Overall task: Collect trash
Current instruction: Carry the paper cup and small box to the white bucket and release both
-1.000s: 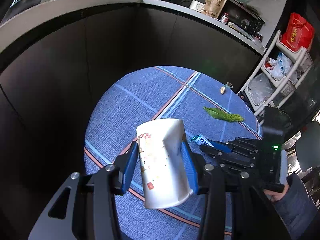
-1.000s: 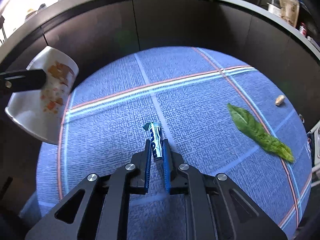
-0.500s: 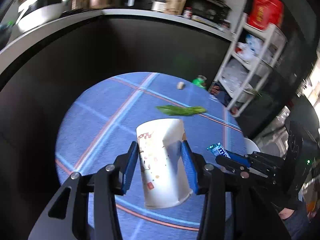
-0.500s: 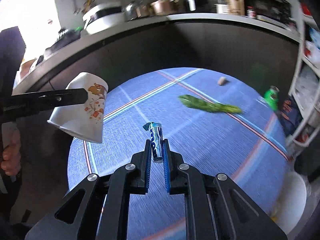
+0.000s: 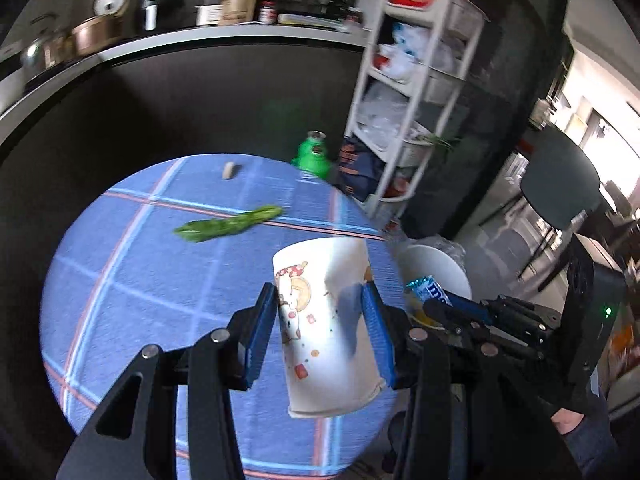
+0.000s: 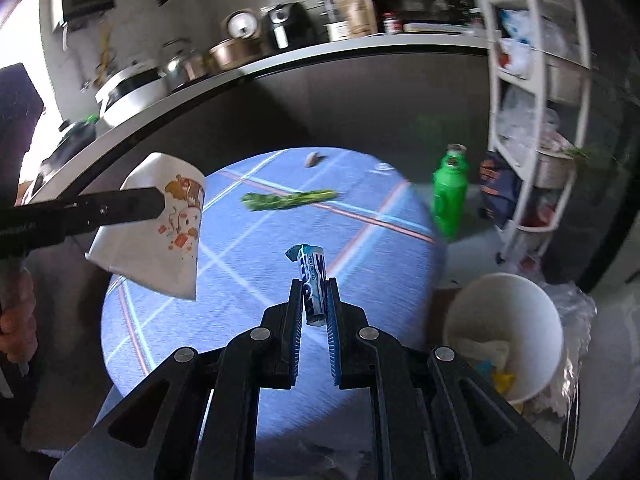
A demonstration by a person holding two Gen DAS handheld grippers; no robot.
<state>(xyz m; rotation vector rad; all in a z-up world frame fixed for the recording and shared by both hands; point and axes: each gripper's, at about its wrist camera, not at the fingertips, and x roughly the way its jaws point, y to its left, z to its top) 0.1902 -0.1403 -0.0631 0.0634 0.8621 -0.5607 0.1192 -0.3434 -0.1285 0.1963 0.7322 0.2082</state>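
My left gripper [image 5: 320, 308] is shut on a crumpled white paper cup [image 5: 326, 320] with cartoon prints, held above the blue rug; the cup also shows in the right wrist view [image 6: 156, 232]. My right gripper [image 6: 314, 296] is shut on a blue candy wrapper [image 6: 313, 280], which also shows in the left wrist view [image 5: 430, 290]. A white trash bin [image 6: 504, 328] with trash inside stands to the lower right, also seen in the left wrist view [image 5: 436, 268]. A green leaf [image 5: 230, 224] and a small beige scrap [image 5: 229, 170] lie on the rug.
A round blue plaid rug [image 5: 132, 280] covers the floor. A green bottle [image 6: 450, 192] stands at its far edge. A white shelf rack [image 5: 404, 92] stands to the right. A dark counter [image 6: 280, 80] with kitchenware runs behind. A dark chair [image 5: 560, 184] is at the right.
Both grippers have swung to the right with their loads. The white bin, green bottle and shelf rack have come into view; the rug has shifted left.
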